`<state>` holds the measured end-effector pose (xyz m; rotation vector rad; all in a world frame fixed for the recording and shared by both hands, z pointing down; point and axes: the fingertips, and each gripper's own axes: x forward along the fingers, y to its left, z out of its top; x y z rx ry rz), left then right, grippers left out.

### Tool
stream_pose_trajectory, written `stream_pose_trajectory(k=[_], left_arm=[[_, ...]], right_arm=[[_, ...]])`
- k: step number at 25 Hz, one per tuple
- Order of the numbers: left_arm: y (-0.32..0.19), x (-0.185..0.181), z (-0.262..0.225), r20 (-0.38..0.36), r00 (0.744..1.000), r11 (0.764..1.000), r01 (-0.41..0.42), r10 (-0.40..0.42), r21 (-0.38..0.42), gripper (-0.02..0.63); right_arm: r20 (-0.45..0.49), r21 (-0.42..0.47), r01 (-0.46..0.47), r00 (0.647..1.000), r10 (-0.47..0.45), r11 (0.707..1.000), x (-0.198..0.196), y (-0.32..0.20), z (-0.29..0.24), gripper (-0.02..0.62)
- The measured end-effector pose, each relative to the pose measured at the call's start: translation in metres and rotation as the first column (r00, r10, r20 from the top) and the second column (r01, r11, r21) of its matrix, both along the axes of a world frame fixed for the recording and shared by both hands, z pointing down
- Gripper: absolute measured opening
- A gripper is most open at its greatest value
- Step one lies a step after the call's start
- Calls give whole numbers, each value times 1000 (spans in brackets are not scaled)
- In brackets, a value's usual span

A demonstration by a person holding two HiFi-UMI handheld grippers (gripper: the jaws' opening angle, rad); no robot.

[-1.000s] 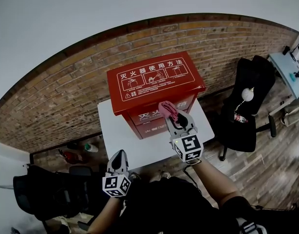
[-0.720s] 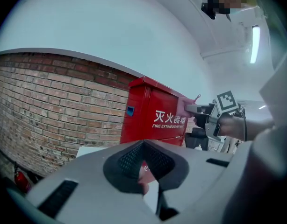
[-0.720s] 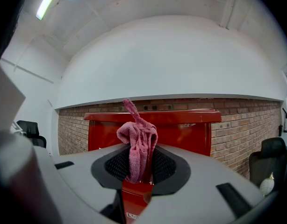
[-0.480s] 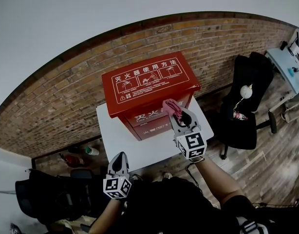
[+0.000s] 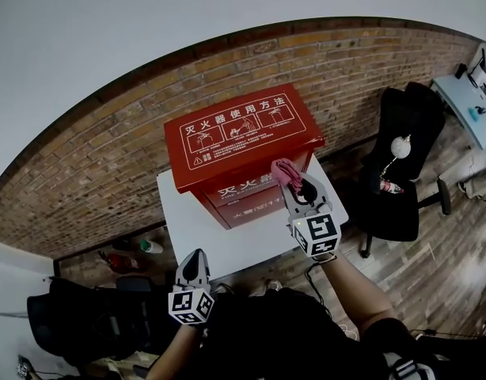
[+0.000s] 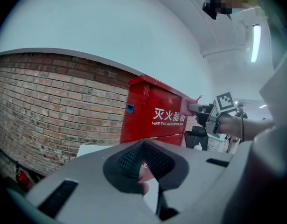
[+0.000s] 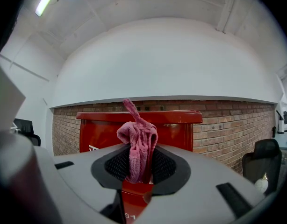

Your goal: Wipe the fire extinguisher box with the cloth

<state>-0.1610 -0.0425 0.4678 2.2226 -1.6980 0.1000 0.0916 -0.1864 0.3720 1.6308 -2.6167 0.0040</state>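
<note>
My right gripper (image 5: 297, 184) has its fingers clamped on the cloth (image 5: 284, 171) at the box (image 5: 239, 133) lid's edge (left gripper (image 5: 193, 261) fingers together, empty).

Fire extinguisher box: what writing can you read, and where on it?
"灭火器使用方法": lid of the fire extinguisher box, head view.
"灭火器箱": front, left gripper view.
"FIRE EXTINGUISHER BOX": just below that.
Small print under the lid's pictograms: too small to read.
</note>
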Motion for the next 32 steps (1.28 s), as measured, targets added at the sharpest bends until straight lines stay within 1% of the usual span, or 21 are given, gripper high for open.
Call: stream_pose_trajectory(k=[11, 32], left_arm=[[7, 4, 4, -2, 1000, 1000, -3, 3, -6, 15], [17, 0, 3, 0, 1000, 1000, 16, -16, 1, 15]], right_arm=[[-19, 9, -47, 999, 47, 999, 26, -5, 0, 107], [-28, 29, -94, 995, 95, 995, 61, -13, 1, 107]])
